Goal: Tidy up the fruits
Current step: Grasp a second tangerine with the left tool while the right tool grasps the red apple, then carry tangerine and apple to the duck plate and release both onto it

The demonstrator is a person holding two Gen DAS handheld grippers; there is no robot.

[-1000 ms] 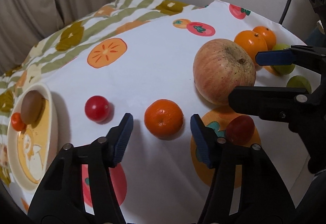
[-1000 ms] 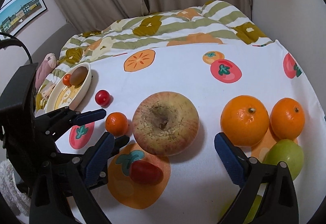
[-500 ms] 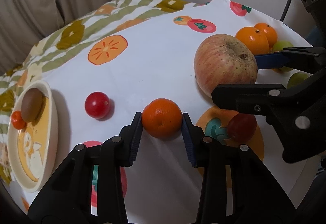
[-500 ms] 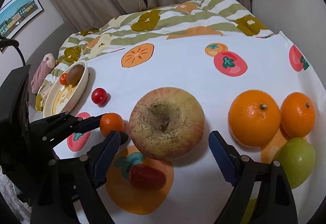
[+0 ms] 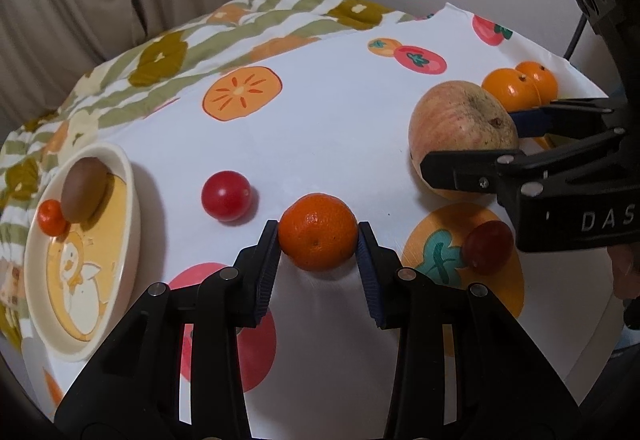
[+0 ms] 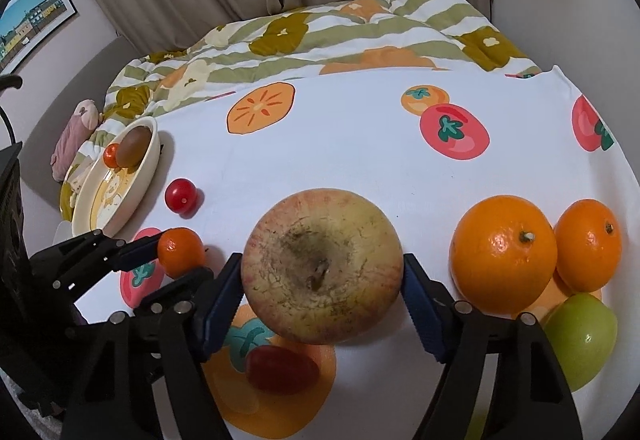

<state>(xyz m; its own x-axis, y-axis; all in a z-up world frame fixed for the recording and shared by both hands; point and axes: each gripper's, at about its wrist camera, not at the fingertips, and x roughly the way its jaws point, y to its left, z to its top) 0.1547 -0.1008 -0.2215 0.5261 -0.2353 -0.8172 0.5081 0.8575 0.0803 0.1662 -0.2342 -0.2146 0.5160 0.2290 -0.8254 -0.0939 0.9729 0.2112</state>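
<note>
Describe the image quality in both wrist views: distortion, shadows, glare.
Left wrist view: strong fisheye bending with dark corners; soft shadows beside the cherry tomato and bowl; the small mandarin looks sharp. Right wrist view: same curvature; small glare spots on the large orange and green fruit; the apple looks crisp.

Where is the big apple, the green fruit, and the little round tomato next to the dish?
big apple (image 6: 320,272), right wrist view, on its top near the stem dip.
green fruit (image 6: 580,340), right wrist view, on its rounded front.
little round tomato (image 5: 225,195), left wrist view, on its shiny middle.
</note>
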